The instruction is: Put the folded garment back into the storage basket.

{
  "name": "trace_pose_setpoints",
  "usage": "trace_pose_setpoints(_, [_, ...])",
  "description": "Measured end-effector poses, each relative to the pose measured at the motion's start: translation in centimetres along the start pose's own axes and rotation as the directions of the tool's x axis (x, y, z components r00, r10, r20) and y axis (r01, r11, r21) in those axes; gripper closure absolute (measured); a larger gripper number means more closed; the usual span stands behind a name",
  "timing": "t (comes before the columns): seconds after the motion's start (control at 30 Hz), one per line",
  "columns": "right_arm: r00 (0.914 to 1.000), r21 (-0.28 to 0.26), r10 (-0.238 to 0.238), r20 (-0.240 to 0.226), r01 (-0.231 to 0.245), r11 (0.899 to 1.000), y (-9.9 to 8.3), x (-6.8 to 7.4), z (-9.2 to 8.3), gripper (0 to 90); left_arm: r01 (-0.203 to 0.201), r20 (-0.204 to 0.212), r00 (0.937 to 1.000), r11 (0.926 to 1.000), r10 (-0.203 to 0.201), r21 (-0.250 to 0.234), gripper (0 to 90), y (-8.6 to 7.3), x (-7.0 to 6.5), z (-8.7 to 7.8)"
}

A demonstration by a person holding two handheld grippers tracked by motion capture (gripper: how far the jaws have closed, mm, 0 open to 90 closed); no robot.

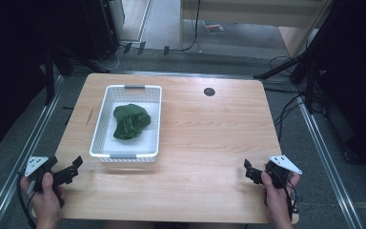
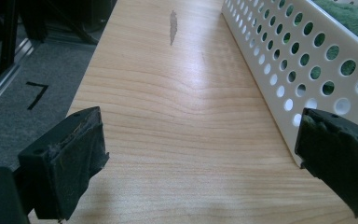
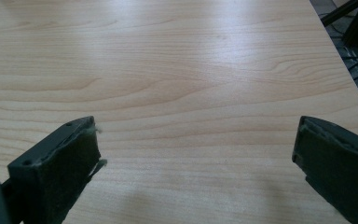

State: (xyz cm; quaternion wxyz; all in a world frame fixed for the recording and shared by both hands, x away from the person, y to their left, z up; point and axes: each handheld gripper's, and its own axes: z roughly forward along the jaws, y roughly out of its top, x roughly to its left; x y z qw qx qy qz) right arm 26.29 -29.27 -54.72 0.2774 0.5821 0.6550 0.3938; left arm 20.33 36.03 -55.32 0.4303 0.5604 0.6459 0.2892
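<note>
basket: white plastic bin (image 1: 106, 125), rectangular, perforated walls, on wood-grain tabletop (image 1: 209, 138)
cloth: dark green crumpled fabric (image 1: 130, 121), soft, lying inside basket
my left tool (image 1: 75, 168): jaws spread wide, gripping nothing, near basket's front-left corner; cloth well apart, up-right
my right tool (image 1: 249, 171): jaws apart, nothing held, over bare wood, far right of cloth

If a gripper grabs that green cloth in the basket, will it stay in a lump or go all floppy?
The green cloth lies crumpled in soft folds, so it will probably droop and unfold when lifted. It looks light, so it should come up easily. The white basket looks like thin, holed plastic and might slide if the cloth catches on it.
</note>
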Motion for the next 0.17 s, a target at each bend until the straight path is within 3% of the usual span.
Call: trace_pose_setpoints(0.17, [1.0, 0.0, -0.003, -0.003, 0.003, 1.0, 0.01, 0.0, 0.02, 0.8, 0.003, 0.003, 1.0, 1.0, -0.003, 0.005, 2.5, 0.02, 0.07, 0.04])
